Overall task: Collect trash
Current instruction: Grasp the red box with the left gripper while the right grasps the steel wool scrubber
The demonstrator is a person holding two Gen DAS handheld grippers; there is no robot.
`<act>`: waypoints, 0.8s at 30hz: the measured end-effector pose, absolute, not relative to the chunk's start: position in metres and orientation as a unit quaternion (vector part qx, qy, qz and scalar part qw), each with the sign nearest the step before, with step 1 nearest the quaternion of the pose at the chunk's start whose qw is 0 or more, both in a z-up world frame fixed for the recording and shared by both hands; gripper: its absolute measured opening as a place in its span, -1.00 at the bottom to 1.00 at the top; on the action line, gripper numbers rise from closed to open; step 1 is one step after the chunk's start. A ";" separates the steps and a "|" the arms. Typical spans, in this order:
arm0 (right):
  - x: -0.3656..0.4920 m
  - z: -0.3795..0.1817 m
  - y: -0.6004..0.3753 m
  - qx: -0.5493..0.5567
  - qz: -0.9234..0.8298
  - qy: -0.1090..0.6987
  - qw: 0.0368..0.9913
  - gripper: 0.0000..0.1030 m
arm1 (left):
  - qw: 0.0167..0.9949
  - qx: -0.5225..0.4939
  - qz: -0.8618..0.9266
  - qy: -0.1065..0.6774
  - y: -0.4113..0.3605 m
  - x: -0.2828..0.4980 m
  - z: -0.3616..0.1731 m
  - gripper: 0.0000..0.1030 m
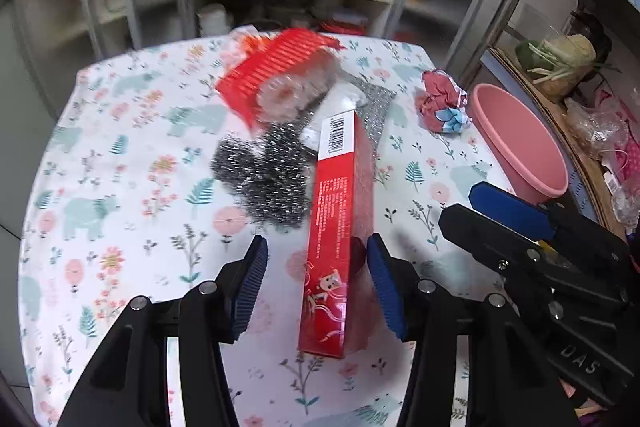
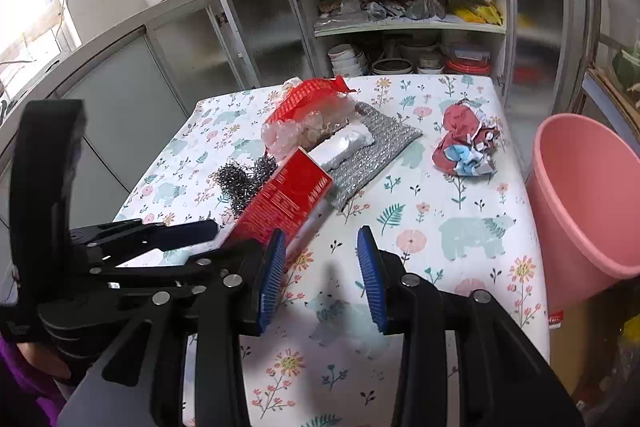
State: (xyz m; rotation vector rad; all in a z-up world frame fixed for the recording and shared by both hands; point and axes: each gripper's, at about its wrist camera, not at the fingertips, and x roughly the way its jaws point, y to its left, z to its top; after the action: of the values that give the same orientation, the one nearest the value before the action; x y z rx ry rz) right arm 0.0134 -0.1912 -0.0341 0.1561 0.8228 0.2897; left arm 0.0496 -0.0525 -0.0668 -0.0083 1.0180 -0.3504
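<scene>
- In the left wrist view, our left gripper [image 1: 317, 285] stood with its jaws apart around the near end of the long red carton [image 1: 340, 227], which lay lengthwise in the middle of the frame on the floral worktop [image 1: 120, 187]. The right pad looked to be touching or just beside the carton's side; the left pad stood clear of it, so we had no clamp on it.
- We judged the carton light and stiff but probably hollow, so it would crush under a hard squeeze; taking it across its narrow width near the lower end seemed sound.
- Behind it, at centre, lay steel wool scourers [image 1: 268, 179], springy and likely to snag on the pads. Above them sat a red-and-clear plastic wrapper [image 1: 280, 79], blurred, thin and slippery by our guess.
- A crumpled paper ball [image 1: 440, 99] sat at upper right, near the pink tub [image 1: 520, 143] at the right edge.
- In the right wrist view, our right gripper [image 2: 322, 275] was open and empty over bare cloth at lower centre, its left pad just beside the carton's near end.
- The silver glittery pad [image 2: 372, 155] lay mid-frame with a shiny wrapped packet on it, soft and light, we reckoned.
- The tub filled the right edge, beside the worktop.
</scene>
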 end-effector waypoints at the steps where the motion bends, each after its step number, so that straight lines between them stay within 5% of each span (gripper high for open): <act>1: 0.014 -0.034 -0.192 0.073 0.139 0.400 0.903 -0.26 | 0.857 -0.008 -0.170 0.486 -0.054 0.052 -0.068 -0.01; 6: 0.018 -0.034 -0.197 0.056 0.128 0.399 0.906 -0.26 | 0.858 -0.008 -0.194 0.475 -0.057 0.053 -0.064 -0.48; 24: 0.069 -0.036 -0.162 0.081 0.205 0.418 0.881 -0.26 | 0.908 -0.053 -0.085 0.406 0.047 0.064 -0.022 -0.52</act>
State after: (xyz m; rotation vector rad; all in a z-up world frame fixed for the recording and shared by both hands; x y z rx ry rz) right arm 0.0689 -0.1615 -0.0358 0.1684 0.8709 0.4269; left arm 0.0642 0.0470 -0.0222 -0.1092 0.8380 -0.1746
